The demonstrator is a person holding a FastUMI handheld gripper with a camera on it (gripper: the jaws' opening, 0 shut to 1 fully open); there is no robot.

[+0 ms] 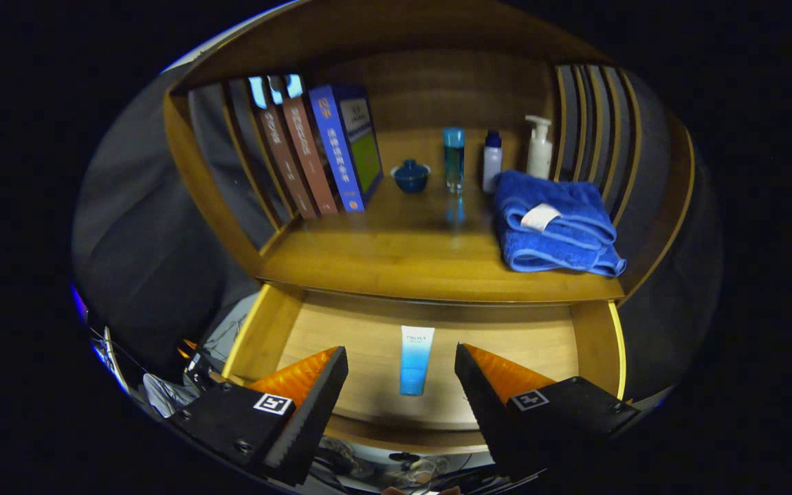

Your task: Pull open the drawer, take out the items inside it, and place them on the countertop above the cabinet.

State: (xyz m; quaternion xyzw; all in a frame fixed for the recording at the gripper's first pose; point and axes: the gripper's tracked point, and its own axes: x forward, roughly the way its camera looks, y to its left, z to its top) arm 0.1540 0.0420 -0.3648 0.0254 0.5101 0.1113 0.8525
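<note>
Between the spread fingers of the gripper (401, 357), a tube (415, 360) is seen lying flat on the floor of the open drawer (595, 344), cap end toward the near side and flat crimped end toward the far side. The fingers are held wide apart and nothing is gripped; the tube is not touched by either finger. No other item is seen in the drawer, though its near strip is hidden by the fingers. The tube is judged to be light, with a soft plastic body that will dent under pressure and a smooth skin that may slip. A hold across the middle of the body, one finger on each long side, is advised, since the flat far end offers little thickness and the round cap may roll out of the hold. Because the tube lies low on the wood, the fingertips would need to be brought right down to the drawer floor before closing. Moderate pressure is recommended so that the contents are not squeezed toward the cap. Above the drawer, the countertop (396, 254) is bare in the middle, with books (320, 155) at the far left, a towel (554, 227) at the right and bottles (492, 159) along the far side.
</note>
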